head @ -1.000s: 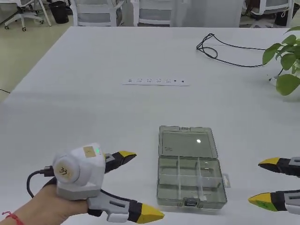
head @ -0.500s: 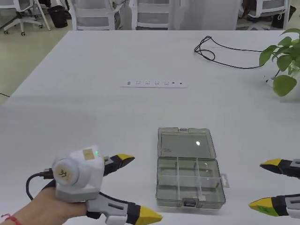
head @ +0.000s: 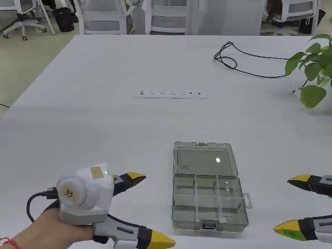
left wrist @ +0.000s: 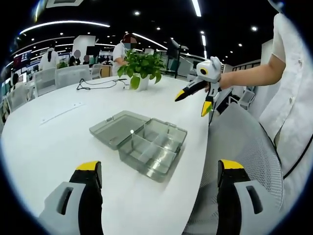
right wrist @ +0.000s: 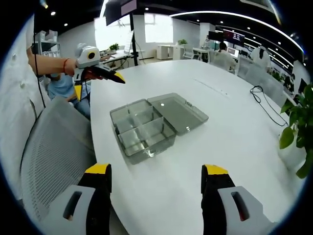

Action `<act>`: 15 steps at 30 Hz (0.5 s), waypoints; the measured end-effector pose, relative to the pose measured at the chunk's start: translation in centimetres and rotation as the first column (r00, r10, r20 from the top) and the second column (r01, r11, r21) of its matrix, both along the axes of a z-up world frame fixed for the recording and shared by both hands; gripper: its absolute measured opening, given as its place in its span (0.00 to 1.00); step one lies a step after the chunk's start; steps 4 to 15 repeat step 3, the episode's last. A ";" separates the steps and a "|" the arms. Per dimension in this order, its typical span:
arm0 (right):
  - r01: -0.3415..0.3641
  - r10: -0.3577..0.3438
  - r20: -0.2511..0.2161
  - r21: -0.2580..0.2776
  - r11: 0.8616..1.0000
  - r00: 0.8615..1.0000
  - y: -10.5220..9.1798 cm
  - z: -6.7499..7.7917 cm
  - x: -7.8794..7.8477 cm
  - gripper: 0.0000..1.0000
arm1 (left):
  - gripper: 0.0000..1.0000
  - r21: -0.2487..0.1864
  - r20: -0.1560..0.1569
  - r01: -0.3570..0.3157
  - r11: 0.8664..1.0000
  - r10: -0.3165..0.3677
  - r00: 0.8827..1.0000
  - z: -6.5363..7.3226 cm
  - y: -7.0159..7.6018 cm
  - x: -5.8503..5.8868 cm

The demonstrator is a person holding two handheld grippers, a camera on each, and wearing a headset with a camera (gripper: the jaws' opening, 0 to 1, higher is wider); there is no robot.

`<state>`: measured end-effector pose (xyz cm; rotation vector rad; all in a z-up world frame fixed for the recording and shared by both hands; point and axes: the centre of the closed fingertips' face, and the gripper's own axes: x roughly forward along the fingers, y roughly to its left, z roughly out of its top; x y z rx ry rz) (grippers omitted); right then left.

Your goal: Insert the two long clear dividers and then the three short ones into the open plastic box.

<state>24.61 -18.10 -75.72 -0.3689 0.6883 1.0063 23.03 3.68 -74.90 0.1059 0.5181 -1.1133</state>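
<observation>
1. Your left gripper sits to the left of the box with its jaws spread wide and nothing between them. Your right gripper sits well off to the right, just as open and just as empty.
2. The plastic box rests on the white table between the two grippers, near your edge, with its lid folded flat away from you.
3. Clear dividers stand in the tray and split it into compartments. The grid looks complete, though I cannot count every short piece for certain.
4. If one needs reseating, expect thin, light, stiff plastic — slick on the pads and likely to crack if bent. Pinch it gently at the middle of its top edge and press straight down.
5. The box is light too and will probably skate — steady a side wall with the other tongs.
</observation>
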 end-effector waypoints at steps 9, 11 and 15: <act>0.002 -0.002 0.002 0.002 1.000 1.000 0.0 0.1 0.1 0.76 | 1.00 -0.004 0.003 -0.006 1.000 0.006 1.000 0.1 0.1 0.2; 0.002 -0.002 0.002 0.002 1.000 1.000 0.0 0.1 0.1 0.76 | 1.00 -0.004 0.003 -0.006 1.000 0.006 1.000 0.1 0.1 0.2; 0.002 -0.002 0.002 0.002 1.000 1.000 0.0 0.1 0.1 0.76 | 1.00 -0.004 0.003 -0.006 1.000 0.006 1.000 0.1 0.1 0.2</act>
